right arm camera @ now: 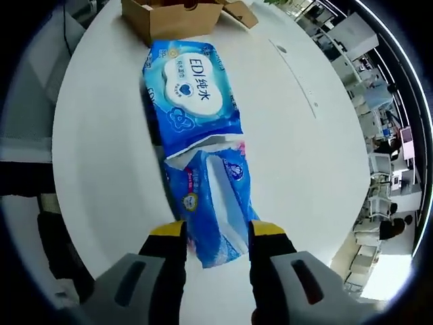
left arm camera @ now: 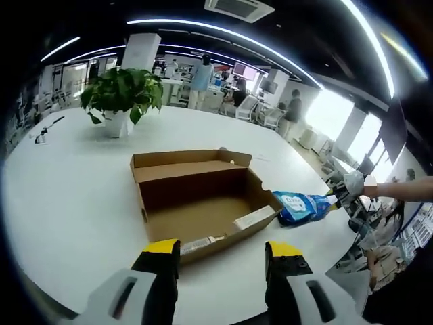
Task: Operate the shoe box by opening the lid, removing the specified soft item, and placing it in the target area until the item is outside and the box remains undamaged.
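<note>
The brown cardboard shoe box (left arm camera: pixel 203 203) lies open on the white round table (left arm camera: pixel 74 203), its lid flap (left arm camera: pixel 186 159) folded back at the far side. A blue soft tissue pack (left arm camera: pixel 301 206) lies on the table just outside the box's right corner. My right gripper (left arm camera: pixel 342 196) comes in from the right and holds the pack's end. In the right gripper view the blue pack (right arm camera: pixel 196 101) stretches away from me, its near end pinched by my right gripper (right arm camera: pixel 211 238), and the box (right arm camera: pixel 172 17) is at the top. My left gripper (left arm camera: pixel 223 252) hangs open before the box's front wall.
A potted plant (left arm camera: pixel 122 95) stands at the far left of the table and a small dark object (left arm camera: pixel 44 132) lies near the left edge. A white slip (left arm camera: pixel 254 218) lies inside the box. People and office chairs (left arm camera: pixel 254 105) are beyond the table.
</note>
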The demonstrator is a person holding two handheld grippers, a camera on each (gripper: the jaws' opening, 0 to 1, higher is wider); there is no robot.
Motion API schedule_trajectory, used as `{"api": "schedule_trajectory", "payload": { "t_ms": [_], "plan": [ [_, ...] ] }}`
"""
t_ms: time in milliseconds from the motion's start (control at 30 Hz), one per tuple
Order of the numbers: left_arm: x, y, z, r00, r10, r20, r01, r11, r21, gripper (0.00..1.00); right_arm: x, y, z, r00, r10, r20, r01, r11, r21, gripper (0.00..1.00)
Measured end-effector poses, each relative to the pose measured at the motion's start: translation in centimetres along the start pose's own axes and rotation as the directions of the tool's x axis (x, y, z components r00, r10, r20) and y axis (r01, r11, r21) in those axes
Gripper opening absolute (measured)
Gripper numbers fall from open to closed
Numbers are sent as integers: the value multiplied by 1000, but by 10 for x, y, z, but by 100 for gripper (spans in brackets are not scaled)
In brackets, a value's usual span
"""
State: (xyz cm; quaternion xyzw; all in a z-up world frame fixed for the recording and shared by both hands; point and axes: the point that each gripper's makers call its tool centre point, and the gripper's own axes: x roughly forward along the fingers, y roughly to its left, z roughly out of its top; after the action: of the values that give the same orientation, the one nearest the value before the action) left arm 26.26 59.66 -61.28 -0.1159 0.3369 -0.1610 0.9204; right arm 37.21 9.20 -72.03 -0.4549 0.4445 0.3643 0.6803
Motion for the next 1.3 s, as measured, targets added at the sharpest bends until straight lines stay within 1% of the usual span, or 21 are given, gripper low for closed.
{"api": "schedule_trajectory", "payload": {
  "t_ms": [133,333,500,633,767,933,1067,1100,1167,1200,1267,1300],
  "plan": [
    [8,-3,3,1000,-29,-5,29,1000,9,51,-8,0,-3,1000,-18,3,18,999,44,33],
    [19,-5,4,998,-67,-18,67,997,21,51,-20,7,-6,1000,-30,4,30,994,107,33],
    [26,-6,5,995,-97,-30,98,995,22,51,-26,15,-9,999,-38,-7,39,991,130,33],
    [29,-8,8,992,-118,-33,119,992,34,51,-32,19,-8,999,-46,-3,46,985,164,33],
    [30,-7,11,991,-131,-34,132,990,41,51,-36,21,1,998,-56,16,51,974,220,33],
    [32,-5,12,988,-147,-40,149,988,45,51,-39,22,20,996,-67,53,51,964,262,33],
    [33,-3,11,987,-154,-44,156,987,47,51,-37,19,48,988,-79,130,27,930,365,33],
    [33,-3,11,987,-156,-46,159,986,47,51,-37,20,59,985,-78,155,12,922,388,33],
    [33,-1,12,986,-158,-46,160,986,49,51,-37,21,71,982,-77,174,3,920,391,34],
    [33,0,13,986,-160,-43,162,986,44,51,-37,21,81,978,-87,188,8,922,387,33],
    [34,3,14,987,-158,-38,159,987,32,51,-37,23,98,972,-84,219,-2,929,369,33],
    [34,4,14,987,-158,-36,159,987,24,51,-37,26,112,967,-77,242,-16,934,357,33]
  ]
}}
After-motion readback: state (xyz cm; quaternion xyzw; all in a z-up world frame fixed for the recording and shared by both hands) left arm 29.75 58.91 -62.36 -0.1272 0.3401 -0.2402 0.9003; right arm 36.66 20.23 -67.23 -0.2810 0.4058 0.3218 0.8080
